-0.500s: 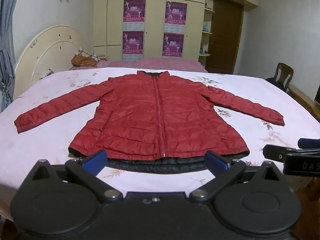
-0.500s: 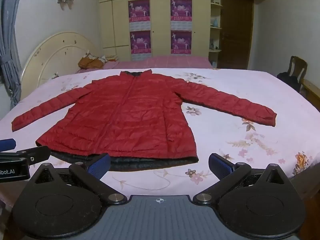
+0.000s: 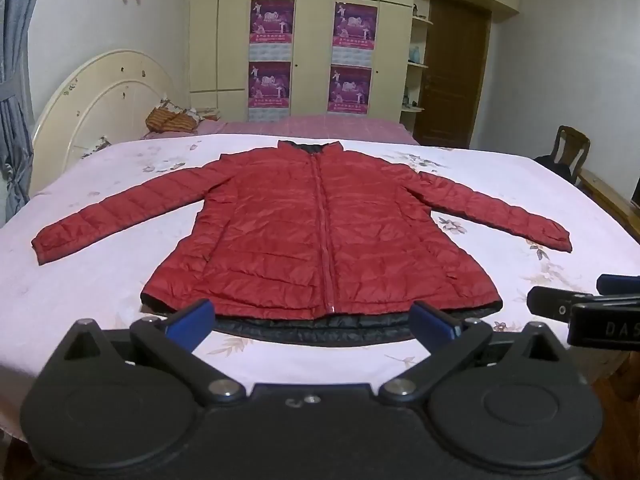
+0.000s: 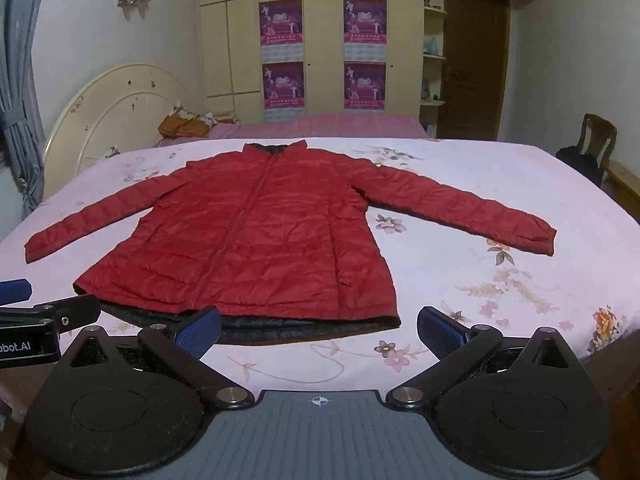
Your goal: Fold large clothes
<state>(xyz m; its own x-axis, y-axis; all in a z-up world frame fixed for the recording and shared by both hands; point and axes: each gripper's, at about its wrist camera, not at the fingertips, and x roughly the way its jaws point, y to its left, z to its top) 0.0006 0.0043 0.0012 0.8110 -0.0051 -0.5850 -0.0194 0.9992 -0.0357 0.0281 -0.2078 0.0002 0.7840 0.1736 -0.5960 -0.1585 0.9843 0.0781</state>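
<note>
A red quilted jacket (image 3: 320,236) lies flat and zipped on the pink flowered bed sheet (image 3: 100,280), sleeves spread left and right, dark lining showing at the hem. It also shows in the right wrist view (image 4: 256,240). My left gripper (image 3: 312,320) is open and empty, hovering just short of the hem's middle. My right gripper (image 4: 320,330) is open and empty, near the hem's right corner. Each gripper's side shows in the other's view, the right one at the right edge (image 3: 592,308) and the left one at the left edge (image 4: 40,320).
A cream headboard (image 3: 100,108) stands at the far left with a pillow pile (image 3: 172,120). Wardrobes with purple posters (image 3: 312,56) line the back wall. A wooden chair (image 3: 572,152) and a brown door (image 3: 452,72) are at the right. The bed's near edge lies under the grippers.
Both grippers have dipped very slightly toward the hem. The jacket has not moved.
</note>
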